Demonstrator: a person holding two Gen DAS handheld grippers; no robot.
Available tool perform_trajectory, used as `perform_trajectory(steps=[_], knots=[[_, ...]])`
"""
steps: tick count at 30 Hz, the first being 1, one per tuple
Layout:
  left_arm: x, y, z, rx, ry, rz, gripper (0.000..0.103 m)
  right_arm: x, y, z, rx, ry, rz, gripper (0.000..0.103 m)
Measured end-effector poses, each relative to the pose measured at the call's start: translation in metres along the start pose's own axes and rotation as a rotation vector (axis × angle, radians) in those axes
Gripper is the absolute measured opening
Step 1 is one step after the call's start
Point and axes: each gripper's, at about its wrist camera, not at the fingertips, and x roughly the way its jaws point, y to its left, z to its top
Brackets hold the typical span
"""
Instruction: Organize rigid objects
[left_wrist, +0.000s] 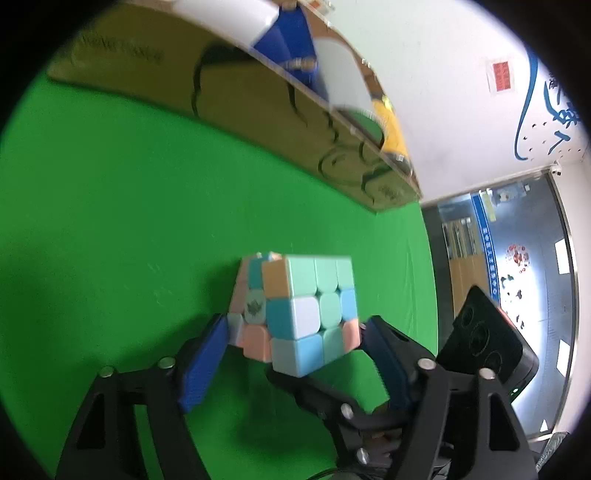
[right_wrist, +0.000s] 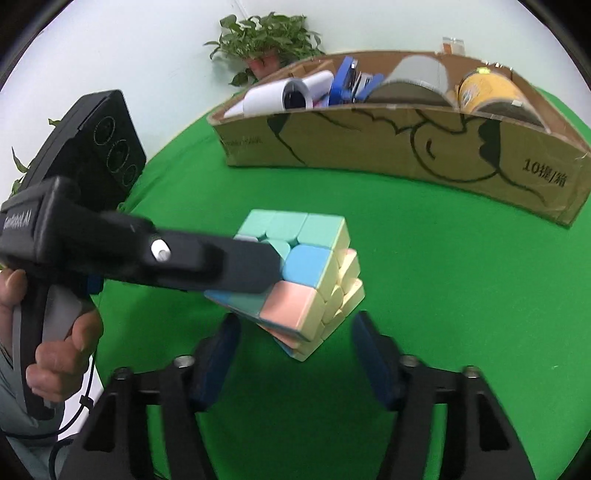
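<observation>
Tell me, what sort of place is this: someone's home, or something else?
Probably a lab or office set up for recording, not a home. The green cloth covers the table like a backdrop, a glass partition opens onto a display hall, and a handheld tool grips a puzzle cube.

A green cloth-covered table (right_wrist: 424, 295) carried a long, printed cardboard box (right_wrist: 406, 147) at its far side, packed with paper rolls, blue items and a yellow tape roll, while a potted plant (right_wrist: 264, 40) stood beyond it.
</observation>
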Motion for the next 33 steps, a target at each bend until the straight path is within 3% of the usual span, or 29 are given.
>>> perform_trajectory(steps=[4, 13, 14, 16, 19, 24, 26, 28, 30, 33], knots=[[0.000, 0.000, -0.006, 0.012, -0.009, 0.014, 0.072, -0.001, -0.004, 0.001, -0.005, -0.013, 0.000, 0.052], [-0.020, -0.010, -0.007, 0.063, -0.072, 0.034, 0.058, -0.012, 0.004, 0.003, -0.053, -0.073, -0.022, 0.052], [-0.023, -0.011, -0.007, 0.070, -0.078, 0.039, 0.051, -0.014, 0.007, 0.005, -0.063, -0.089, -0.032, 0.052], [-0.022, -0.017, -0.006, 0.083, -0.088, 0.040, 0.046, -0.018, 0.010, 0.009, -0.082, -0.119, -0.054, 0.051], [-0.027, -0.018, -0.005, 0.091, -0.103, 0.027, 0.046, -0.027, 0.014, 0.015, -0.099, -0.158, -0.061, 0.051], [-0.030, -0.006, 0.000, 0.057, -0.094, -0.002, 0.046, -0.016, 0.007, 0.023, -0.063, -0.104, -0.011, 0.046], [-0.032, -0.005, -0.001, 0.049, -0.102, 0.023, 0.046, -0.016, 0.001, 0.025, -0.034, -0.104, 0.014, 0.048], [-0.033, -0.005, 0.000, 0.053, -0.115, 0.041, 0.046, -0.022, -0.007, 0.028, -0.018, -0.111, 0.038, 0.061], [-0.035, -0.005, 0.005, 0.051, -0.138, 0.047, 0.046, -0.026, -0.015, 0.033, -0.003, -0.128, 0.058, 0.067], [-0.039, -0.005, 0.019, 0.047, -0.164, 0.053, 0.046, -0.029, -0.025, 0.049, 0.025, -0.135, 0.059, 0.067]])
